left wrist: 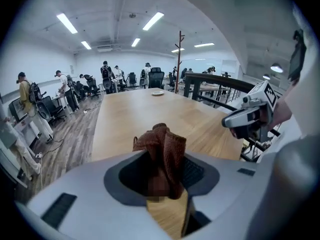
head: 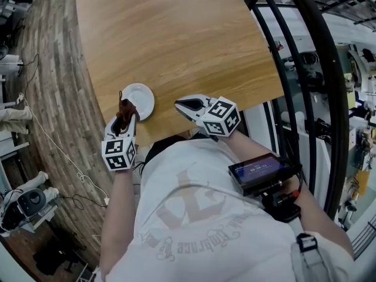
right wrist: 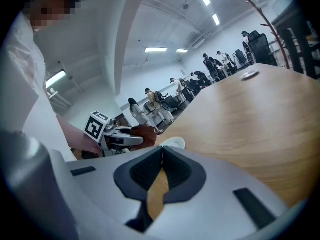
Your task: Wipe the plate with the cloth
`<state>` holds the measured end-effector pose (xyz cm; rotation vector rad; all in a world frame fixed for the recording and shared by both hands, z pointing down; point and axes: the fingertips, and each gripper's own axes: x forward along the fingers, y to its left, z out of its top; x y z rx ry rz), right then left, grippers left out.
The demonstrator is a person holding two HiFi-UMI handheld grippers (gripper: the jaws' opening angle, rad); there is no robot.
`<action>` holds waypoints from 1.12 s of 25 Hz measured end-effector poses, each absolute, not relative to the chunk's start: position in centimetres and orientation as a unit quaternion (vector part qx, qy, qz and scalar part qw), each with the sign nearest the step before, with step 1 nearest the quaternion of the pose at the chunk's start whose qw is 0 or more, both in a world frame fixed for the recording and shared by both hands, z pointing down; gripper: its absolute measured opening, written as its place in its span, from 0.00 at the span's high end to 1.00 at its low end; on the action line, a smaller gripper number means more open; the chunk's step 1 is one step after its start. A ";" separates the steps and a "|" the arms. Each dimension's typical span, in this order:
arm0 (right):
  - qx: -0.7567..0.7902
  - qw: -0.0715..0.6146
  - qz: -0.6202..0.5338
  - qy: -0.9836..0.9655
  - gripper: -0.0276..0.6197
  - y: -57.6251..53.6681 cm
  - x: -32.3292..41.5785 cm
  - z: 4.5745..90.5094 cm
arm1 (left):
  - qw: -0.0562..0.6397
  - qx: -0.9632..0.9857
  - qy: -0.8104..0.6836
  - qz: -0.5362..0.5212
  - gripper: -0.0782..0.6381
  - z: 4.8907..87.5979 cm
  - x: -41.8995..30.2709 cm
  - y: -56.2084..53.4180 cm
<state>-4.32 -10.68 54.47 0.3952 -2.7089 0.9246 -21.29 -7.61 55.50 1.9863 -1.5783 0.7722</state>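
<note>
So the small round white plate (head: 138,100) sits near the close edge of the long wooden table (head: 176,34), right in front of the person. The bunched brown cloth (left wrist: 165,146) is clamped in the left gripper (head: 126,120), sticking out past the tips and hanging at the plate's near rim. I'd guess that leaves a wad to rub with. The right gripper (head: 187,105) hovers off to the side, jaws pressed together on nothing, probably just keeping clear.

1. Cloth (left wrist: 162,151): rust brown, coarse weave.
2. Plate (head: 143,97): plain white.
3. Tabletop (head: 176,40): light oak, fine grain lines.
4. Marker cubes (head: 119,154): white faces, black square patterns.
5. Floor (head: 59,98): grey-brown planks.
</note>
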 end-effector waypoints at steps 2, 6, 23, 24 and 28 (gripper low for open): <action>0.130 0.122 0.308 -0.935 0.94 -9.8 -4.0 53.6 | 0.248 0.731 -0.580 0.259 0.65 54.8 -19.9 -5.6; 0.107 0.105 0.276 -0.949 0.94 -9.0 -5.1 51.1 | 0.246 0.733 -0.598 0.210 0.65 53.0 -19.1 -2.1; 0.020 0.101 0.189 -0.977 0.94 -4.5 -5.6 47.1 | 0.248 0.704 -0.656 0.110 0.66 50.9 -19.1 5.4; 0.021 0.101 0.189 -0.977 0.94 -4.5 -5.6 47.1 | 0.248 0.704 -0.656 0.110 0.65 50.9 -19.1 5.4; 0.025 0.101 0.185 -0.977 0.94 -4.7 -5.4 47.3 | 0.239 0.710 -0.653 0.111 0.66 50.6 -18.8 4.8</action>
